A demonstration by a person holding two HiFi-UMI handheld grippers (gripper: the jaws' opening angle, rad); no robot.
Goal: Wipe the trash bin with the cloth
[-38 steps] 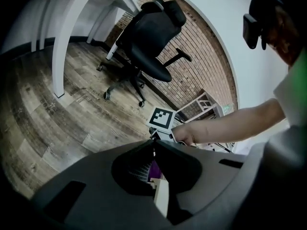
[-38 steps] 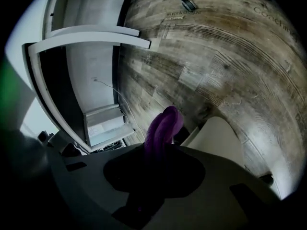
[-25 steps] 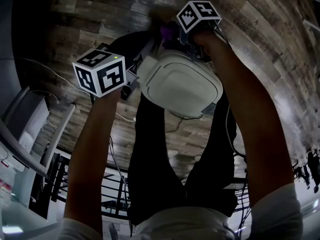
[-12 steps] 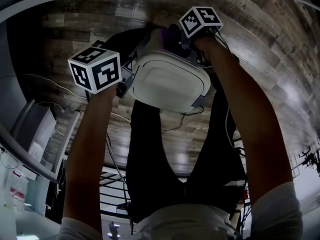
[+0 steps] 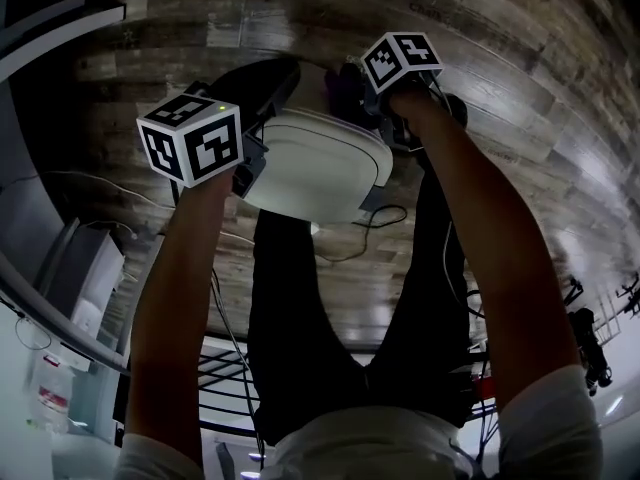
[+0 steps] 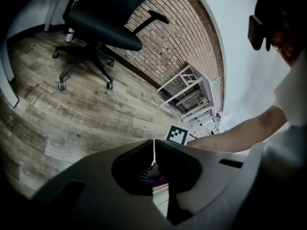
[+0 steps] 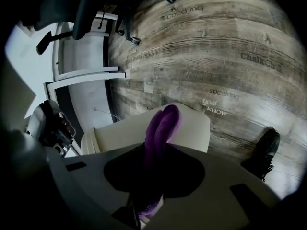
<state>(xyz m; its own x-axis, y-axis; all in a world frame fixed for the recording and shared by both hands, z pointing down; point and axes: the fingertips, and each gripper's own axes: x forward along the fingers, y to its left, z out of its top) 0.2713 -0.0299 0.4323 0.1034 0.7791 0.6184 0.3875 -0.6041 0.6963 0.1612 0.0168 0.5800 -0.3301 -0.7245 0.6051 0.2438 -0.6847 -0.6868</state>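
Left arm: the bare left forearm (image 5: 185,298) reached straight out and down from the near edge, its marker cube (image 5: 192,140) at the far end just beside the bin's left side.
Left gripper: the fingers of the left gripper (image 6: 153,145) were drawn together to a thin pale slit; whether the bin's edge was caught in it could not be told.
Trash bin: the white trash bin (image 5: 320,168) stood on the wooden floor (image 7: 230,47) between the two grippers, beyond the person's dark-trousered legs.
Cloth: the purple cloth (image 7: 163,123) hung over the bin's far right rim, bunched into a fold.
Right gripper: the fingers of the right gripper (image 7: 154,152) were clamped on the cloth, at the bin's far right corner.
Right arm: the right forearm (image 5: 480,248) stretched forward, angled slightly left, its cube (image 5: 400,60) farther away than the left one.
Writing: the floor carried the words "coaching", "speaking", "goal" and "know"; one more began "Chalk", the rest unclear.
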